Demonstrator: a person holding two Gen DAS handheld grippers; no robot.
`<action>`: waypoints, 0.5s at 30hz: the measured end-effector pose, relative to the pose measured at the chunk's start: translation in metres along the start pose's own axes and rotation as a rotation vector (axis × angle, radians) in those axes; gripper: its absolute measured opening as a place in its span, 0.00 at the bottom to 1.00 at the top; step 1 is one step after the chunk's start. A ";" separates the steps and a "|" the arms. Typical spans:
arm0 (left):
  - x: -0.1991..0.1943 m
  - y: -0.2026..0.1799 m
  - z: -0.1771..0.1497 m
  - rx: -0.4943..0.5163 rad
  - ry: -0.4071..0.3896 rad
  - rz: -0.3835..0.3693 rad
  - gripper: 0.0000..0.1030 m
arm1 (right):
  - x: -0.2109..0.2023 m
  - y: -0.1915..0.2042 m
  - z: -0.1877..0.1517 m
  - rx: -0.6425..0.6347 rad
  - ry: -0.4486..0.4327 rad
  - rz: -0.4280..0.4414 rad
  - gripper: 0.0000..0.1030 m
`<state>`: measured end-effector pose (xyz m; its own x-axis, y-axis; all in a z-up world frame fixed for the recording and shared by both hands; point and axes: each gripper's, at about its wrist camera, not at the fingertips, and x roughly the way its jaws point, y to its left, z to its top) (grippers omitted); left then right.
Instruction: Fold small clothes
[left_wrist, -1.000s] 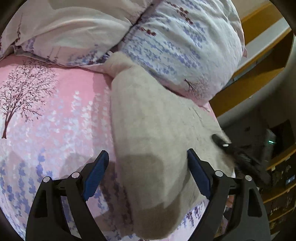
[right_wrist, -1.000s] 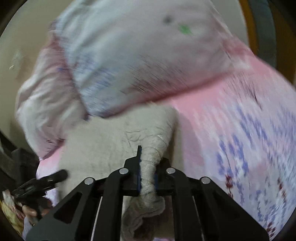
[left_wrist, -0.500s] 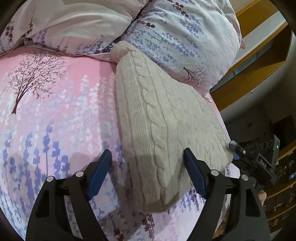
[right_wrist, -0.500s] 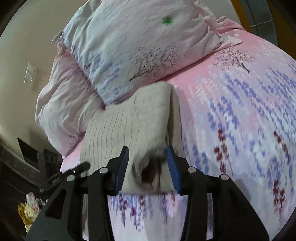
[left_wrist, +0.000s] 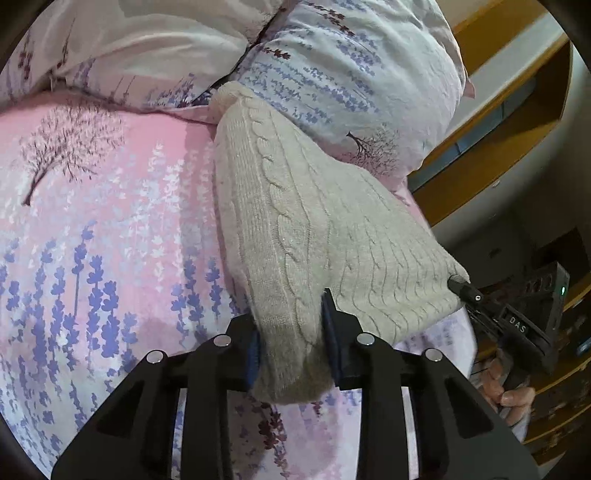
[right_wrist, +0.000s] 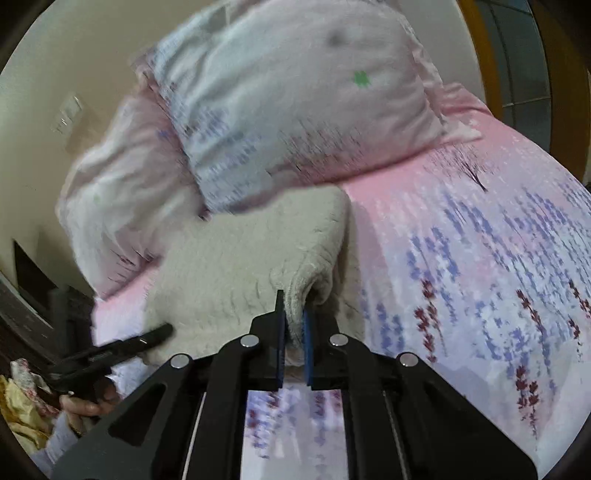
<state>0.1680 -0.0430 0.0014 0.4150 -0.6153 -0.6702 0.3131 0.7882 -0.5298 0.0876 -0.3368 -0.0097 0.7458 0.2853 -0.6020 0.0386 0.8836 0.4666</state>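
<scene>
A cream cable-knit sweater lies folded on the pink flowered sheet, its far end against the pillows. My left gripper has the near left corner between its blue pads; its jaws are closing and the pads press the knit. In the right wrist view the same sweater is blurred, and my right gripper is shut on a bunched fold of its near edge. Each view shows the other gripper at the sweater's side: the right gripper held by a hand, and the left gripper.
Two flowered pillows lean at the head of the bed behind the sweater. A wooden frame and dark furniture stand past the bed's edge. Yellow cloth lies low beside the bed.
The left jaws, wide around the sweater's corner before, have come together on it. The right jaws opened around the edge half a second ago and have shut on a fold again.
</scene>
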 end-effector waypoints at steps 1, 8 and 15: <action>0.001 -0.004 -0.002 0.033 0.000 0.033 0.28 | 0.011 -0.003 -0.005 -0.007 0.038 -0.050 0.07; 0.005 -0.016 -0.008 0.139 -0.009 0.153 0.35 | 0.029 -0.014 -0.018 0.015 0.089 -0.079 0.08; 0.009 -0.021 -0.008 0.175 -0.013 0.193 0.37 | 0.030 -0.015 -0.016 0.025 0.092 -0.074 0.08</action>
<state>0.1583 -0.0654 0.0028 0.4924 -0.4542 -0.7425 0.3697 0.8814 -0.2940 0.0985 -0.3351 -0.0454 0.6764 0.2538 -0.6914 0.1084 0.8943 0.4342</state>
